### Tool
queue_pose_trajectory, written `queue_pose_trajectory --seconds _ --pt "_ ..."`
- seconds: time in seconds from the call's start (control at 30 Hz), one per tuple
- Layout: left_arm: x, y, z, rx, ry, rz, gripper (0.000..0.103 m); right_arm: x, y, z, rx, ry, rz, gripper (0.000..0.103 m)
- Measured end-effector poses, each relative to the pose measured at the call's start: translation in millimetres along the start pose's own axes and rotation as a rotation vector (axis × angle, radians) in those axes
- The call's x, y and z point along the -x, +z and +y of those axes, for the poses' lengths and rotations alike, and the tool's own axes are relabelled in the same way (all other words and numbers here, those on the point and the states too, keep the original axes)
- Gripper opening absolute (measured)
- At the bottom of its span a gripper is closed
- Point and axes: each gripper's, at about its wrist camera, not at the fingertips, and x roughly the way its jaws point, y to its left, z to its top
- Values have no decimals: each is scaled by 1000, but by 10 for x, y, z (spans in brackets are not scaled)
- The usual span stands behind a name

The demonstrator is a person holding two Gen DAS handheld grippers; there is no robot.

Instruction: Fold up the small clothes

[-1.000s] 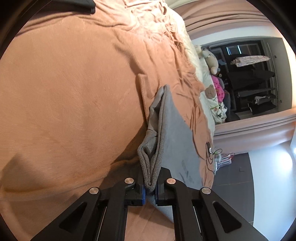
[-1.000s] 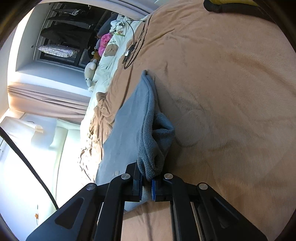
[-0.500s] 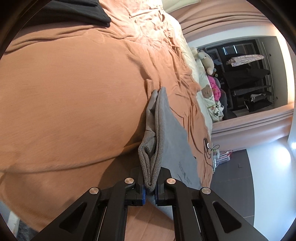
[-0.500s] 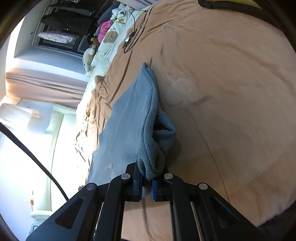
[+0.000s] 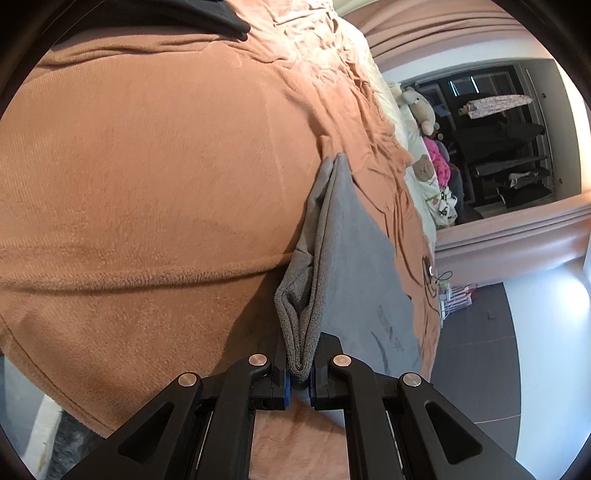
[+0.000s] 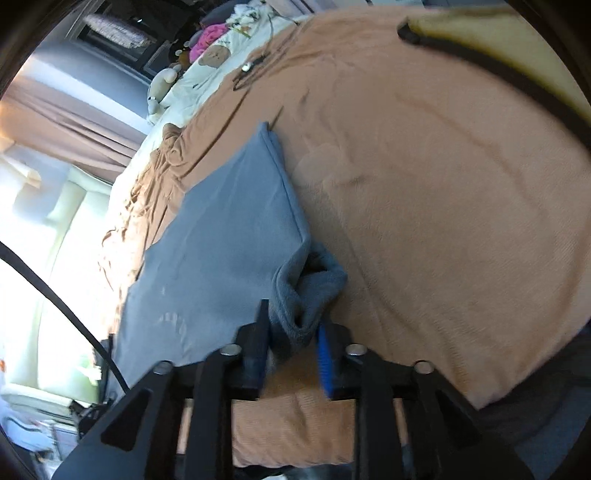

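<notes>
A grey garment [image 5: 354, 258] lies folded over on the orange blanket [image 5: 147, 166] of a bed. My left gripper [image 5: 298, 376] is shut on one bunched corner of the garment's near edge. In the right wrist view the same grey garment [image 6: 229, 229] lies flat with its other corner bunched. My right gripper [image 6: 291, 343] stands with its jaws parted, and the bunched corner sits loose between them.
A dark garment [image 5: 177, 18] lies at the far end of the blanket. A black-edged yellow item [image 6: 498, 48] lies at the far right. Stuffed toys [image 5: 424, 107] and pillows sit by the open wardrobe. The bed edge is close below both grippers.
My right gripper has opened and let go of its corner of the garment. The garment now lies flatter on the blanket. Both grippers have drawn back toward the bed edge.
</notes>
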Motion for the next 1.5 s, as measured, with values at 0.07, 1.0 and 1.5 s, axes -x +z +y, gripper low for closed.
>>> queue_pose_trajectory --seconds 0.07,1.0,1.5 --pt "-34 3 20 7 0 6 6 84 49 134 59 -30 -35 38" --pt "-130 6 233 58 68 41 27 -1419 -436 1724 626 79 232 21" --pt "-119 7 264 64 64 38 12 -1591 -619 1923 717 57 333 20"
